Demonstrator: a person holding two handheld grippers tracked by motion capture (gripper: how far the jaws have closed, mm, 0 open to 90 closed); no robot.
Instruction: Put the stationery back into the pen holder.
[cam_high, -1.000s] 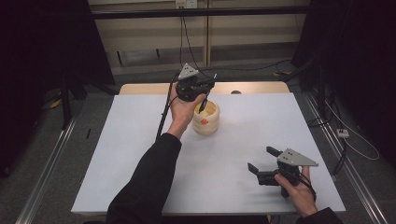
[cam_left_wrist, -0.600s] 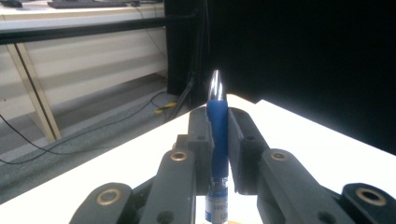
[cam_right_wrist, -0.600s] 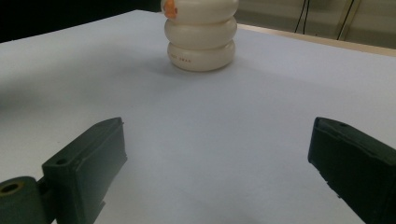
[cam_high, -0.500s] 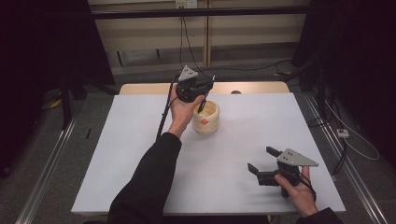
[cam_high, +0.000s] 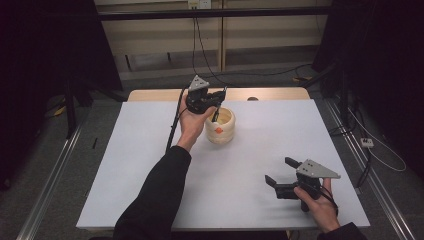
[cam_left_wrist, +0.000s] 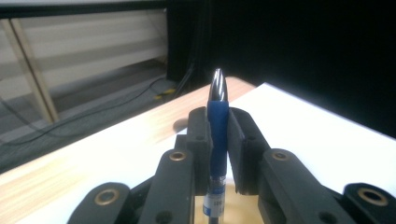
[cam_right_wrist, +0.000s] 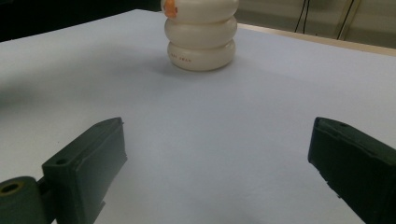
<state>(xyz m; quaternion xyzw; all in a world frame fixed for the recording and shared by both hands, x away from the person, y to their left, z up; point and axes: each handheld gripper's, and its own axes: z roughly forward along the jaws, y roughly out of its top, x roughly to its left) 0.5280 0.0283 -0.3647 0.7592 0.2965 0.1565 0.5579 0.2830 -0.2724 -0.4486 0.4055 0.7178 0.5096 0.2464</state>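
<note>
Pinching a blue-gripped pen (cam_left_wrist: 217, 135) tip-up so it can drop into the cream ridged holder (cam_high: 220, 126) below, the left gripper (cam_high: 216, 102) hovers above it while the right gripper (cam_high: 281, 172) idles near the table's (cam_high: 140, 165) front edge, jaws spread.

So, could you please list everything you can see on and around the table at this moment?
Pen: one, blue grip with silver tip, clamped between the left jaws, held over the holder.
Ribbed holder: one, cream with an orange mark, on the far middle of the sheet.
White sheet: one, covers most of the table.
Table: one, light wood, bare strip along the far edge.
Cables: several, dark, on the floor beyond the table.
Left hand-held gripper: one, black, shut on the pen, above the holder.
Right hand-held gripper: one, black, open, near right of the sheet.
</note>
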